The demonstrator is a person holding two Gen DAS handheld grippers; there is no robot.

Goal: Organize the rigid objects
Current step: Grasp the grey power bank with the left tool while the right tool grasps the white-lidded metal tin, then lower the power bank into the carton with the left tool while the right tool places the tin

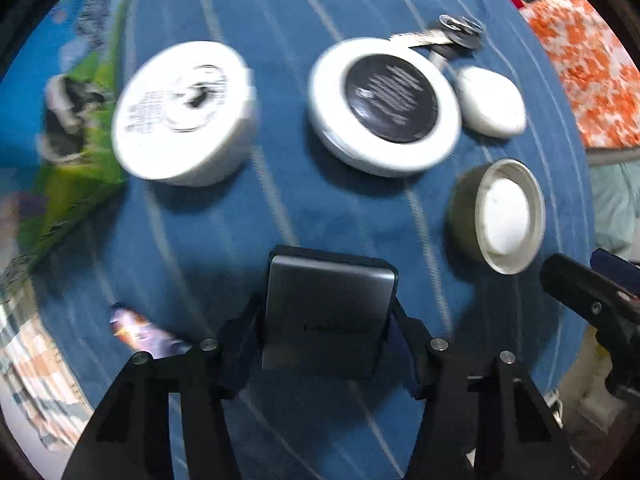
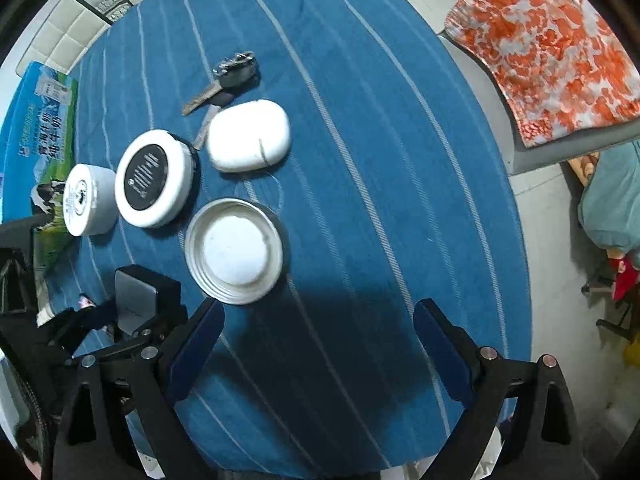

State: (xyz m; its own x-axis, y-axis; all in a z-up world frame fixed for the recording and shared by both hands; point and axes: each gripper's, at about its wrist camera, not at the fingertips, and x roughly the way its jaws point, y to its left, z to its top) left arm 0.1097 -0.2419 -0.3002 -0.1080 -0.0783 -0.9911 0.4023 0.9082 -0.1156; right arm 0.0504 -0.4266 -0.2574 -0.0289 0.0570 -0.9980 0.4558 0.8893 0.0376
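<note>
My left gripper (image 1: 326,320) is shut on a dark grey rectangular box (image 1: 326,312) and holds it over the blue striped cloth (image 1: 320,208); it also shows in the right wrist view (image 2: 134,304). Beyond it lie a white round tin (image 1: 184,112), a white tin with a black label (image 1: 384,104), a white oval case (image 1: 490,100), a metal lid (image 1: 506,216) and keys (image 1: 452,38). My right gripper (image 2: 318,344) is open and empty, just near of the metal lid (image 2: 234,250).
A green and blue milk carton box (image 2: 38,148) lies at the cloth's left edge. An orange patterned cloth (image 2: 548,44) covers a chair at the right. A small colourful wrapper (image 1: 140,328) lies near my left fingers.
</note>
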